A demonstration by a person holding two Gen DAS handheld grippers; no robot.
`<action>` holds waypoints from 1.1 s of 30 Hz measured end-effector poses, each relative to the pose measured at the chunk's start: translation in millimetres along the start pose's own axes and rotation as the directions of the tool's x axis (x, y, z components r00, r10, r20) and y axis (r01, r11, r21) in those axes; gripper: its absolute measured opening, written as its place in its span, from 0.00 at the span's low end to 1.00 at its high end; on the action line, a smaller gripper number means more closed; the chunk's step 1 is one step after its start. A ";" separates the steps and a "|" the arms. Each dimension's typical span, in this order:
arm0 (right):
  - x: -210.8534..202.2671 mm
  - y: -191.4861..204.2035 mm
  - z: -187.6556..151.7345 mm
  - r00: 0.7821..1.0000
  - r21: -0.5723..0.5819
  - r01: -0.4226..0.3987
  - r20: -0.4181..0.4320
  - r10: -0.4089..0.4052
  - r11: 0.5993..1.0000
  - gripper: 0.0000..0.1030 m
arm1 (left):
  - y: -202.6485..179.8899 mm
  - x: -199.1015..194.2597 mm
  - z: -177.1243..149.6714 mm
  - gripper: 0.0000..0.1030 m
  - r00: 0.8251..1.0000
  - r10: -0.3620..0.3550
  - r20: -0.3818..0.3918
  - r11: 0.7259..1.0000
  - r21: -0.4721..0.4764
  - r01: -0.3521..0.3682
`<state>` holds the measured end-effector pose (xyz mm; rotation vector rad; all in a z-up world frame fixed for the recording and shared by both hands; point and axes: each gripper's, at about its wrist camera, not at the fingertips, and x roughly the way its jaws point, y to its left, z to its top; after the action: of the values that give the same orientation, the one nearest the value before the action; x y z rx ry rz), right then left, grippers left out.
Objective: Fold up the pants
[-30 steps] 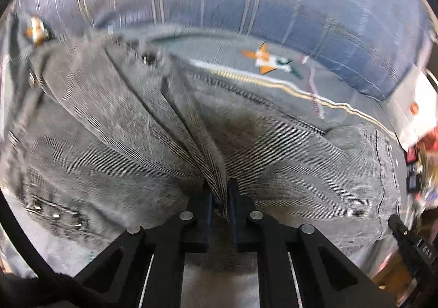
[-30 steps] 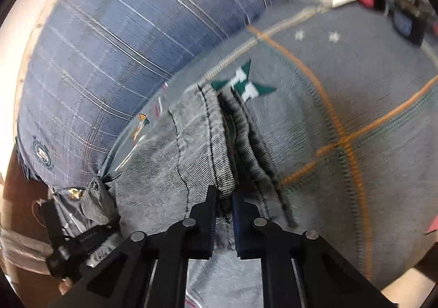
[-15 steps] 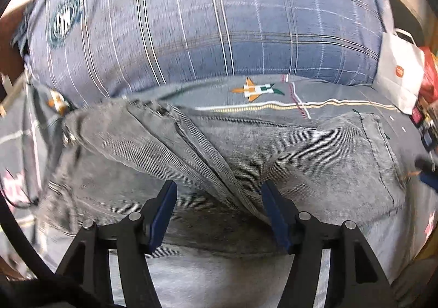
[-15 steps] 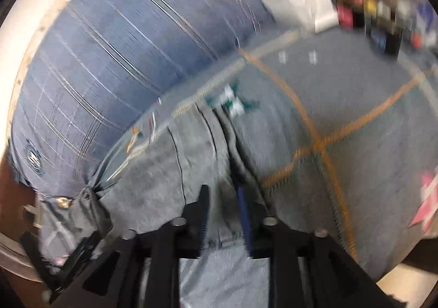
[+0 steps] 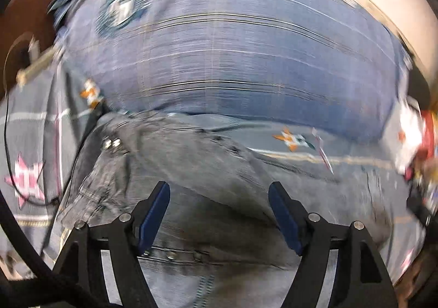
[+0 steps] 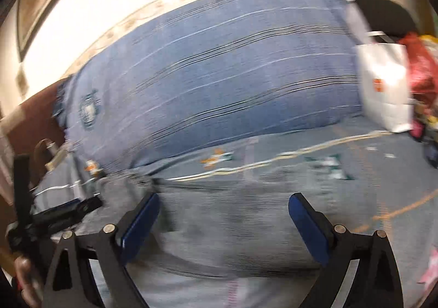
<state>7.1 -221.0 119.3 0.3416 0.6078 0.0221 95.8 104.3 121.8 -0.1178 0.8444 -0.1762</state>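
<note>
Your left gripper & right gripper both gape wide, holding nothing. Grey pants lie below them, w/ the blue pillow just behind.

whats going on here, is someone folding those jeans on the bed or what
A person with a handheld claw in each hand is folding a pair of grey denim pants on a grey patterned bedspread, in front of a large blue plaid pillow. Right now neither claw grips anything: the left claw and the right claw both hang wide open just above the pants, which lie bunched in a partly folded heap. Both views are motion-blurred.
</note>
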 end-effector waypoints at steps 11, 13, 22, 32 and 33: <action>157.4 106.4 51.9 0.800 0.126 -0.402 -0.434 0.415 0.907 0.89 | 76.0 35.8 75.5 0.73 0.989 -0.073 -0.129 0.983 -0.175 0.050; 193.2 121.8 50.6 0.772 0.125 -0.385 -0.499 0.393 0.914 0.78 | 99.5 41.2 73.4 0.73 0.985 -0.095 -0.147 0.963 -0.264 0.053; 339.1 148.8 57.8 0.640 0.233 -0.364 -0.641 0.424 0.902 0.74 | 138.4 55.6 75.2 0.73 0.956 -0.217 -0.198 0.898 -0.423 0.117; 296.8 197.9 59.1 0.707 0.024 -0.484 -0.578 0.407 0.875 0.22 | 142.1 58.7 69.4 0.73 0.954 -0.219 -0.207 0.892 -0.438 0.110; 284.5 203.5 57.1 0.704 0.009 -0.508 -0.571 0.421 0.861 0.22 | 143.5 57.6 68.9 0.73 0.954 -0.220 -0.205 0.890 -0.443 0.110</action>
<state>289.4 -12.4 70.2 0.3354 1.0848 0.6850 200.6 235.5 100.2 -0.5950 1.1189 -0.1663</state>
